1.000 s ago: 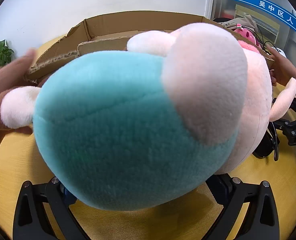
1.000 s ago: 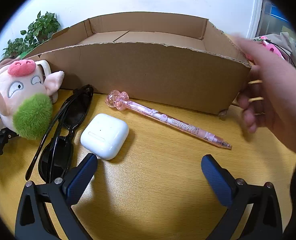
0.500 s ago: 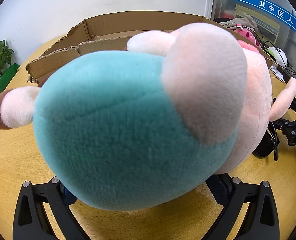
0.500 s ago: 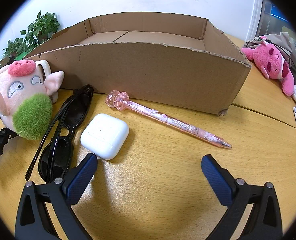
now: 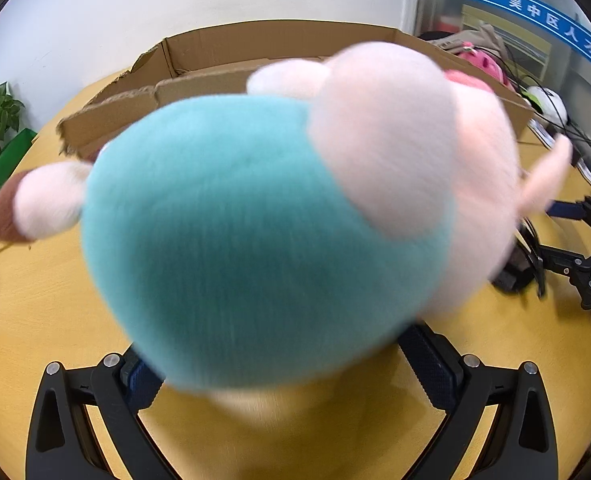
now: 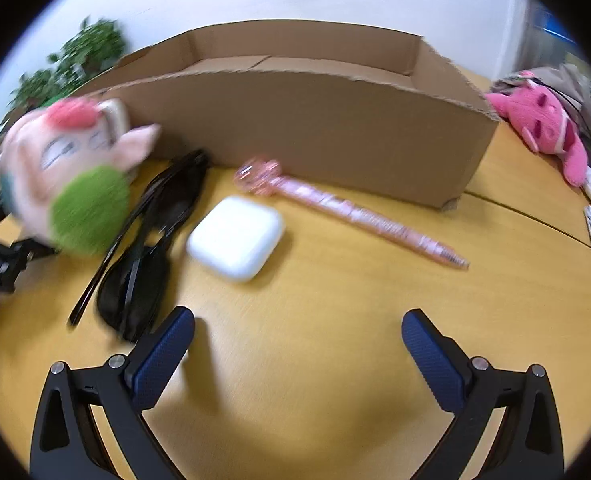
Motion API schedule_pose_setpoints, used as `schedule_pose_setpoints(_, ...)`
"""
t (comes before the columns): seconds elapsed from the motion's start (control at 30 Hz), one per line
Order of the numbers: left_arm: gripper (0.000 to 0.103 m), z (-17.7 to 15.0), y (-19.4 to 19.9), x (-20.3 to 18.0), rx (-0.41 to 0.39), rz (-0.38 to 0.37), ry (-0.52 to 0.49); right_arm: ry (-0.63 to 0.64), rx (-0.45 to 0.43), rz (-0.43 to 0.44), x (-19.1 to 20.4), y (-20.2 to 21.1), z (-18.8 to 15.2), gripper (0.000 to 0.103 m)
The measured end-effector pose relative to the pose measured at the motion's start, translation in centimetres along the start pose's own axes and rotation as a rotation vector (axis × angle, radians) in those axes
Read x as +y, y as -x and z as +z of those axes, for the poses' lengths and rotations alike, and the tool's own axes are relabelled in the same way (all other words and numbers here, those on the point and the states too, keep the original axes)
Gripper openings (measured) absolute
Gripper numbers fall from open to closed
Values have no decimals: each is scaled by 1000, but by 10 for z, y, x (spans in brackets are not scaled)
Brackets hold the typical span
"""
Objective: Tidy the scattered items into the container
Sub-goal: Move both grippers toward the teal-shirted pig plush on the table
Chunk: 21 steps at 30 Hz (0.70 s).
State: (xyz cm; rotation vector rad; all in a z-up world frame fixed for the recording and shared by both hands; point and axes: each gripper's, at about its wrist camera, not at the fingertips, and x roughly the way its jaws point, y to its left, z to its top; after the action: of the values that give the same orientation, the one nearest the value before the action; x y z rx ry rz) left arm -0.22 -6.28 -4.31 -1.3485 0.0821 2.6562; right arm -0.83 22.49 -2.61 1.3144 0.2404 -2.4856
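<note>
My left gripper (image 5: 279, 364) is clenched on the plush pig (image 5: 263, 216), which fills that view and hangs just above the table (image 5: 35, 300), short of the cardboard box (image 5: 255, 46) by the table's far edge. To land it well, I judge I should raise it clear of the torn near wall, carry it over the open middle, then release low. My right gripper (image 6: 297, 344) sits released over bare wood; the earbud case (image 6: 235, 238), sunglasses (image 6: 147, 240) and pink pen (image 6: 351, 210) lie before the box's near wall, waiting.
</note>
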Motion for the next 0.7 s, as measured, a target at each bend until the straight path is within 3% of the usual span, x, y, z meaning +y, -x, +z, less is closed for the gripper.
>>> schedule_pose_setpoints(0.17, 103, -17, 61, 11, -131, -101, 72, 0, -1, 3, 2, 16, -22, 103)
schedule_pose_setpoints(0.33, 103, -4, 101, 30, -228, -50, 153, -10, -61, 55, 15, 32, -26, 103)
schedule_pose_setpoints(0.47, 103, 7, 100, 34, -236, -55, 196, 10, -141, 82, 36, 49, -15, 103)
schedule_pose_setpoints(0.6, 103, 20, 94, 15, -236, -51, 136, 39, -199, 50, 46, 60, -15, 103)
schedule_pose_setpoints(0.7, 103, 23, 90, 4, -228, -123, 118, 55, -206, 74, 50, 58, -14, 103)
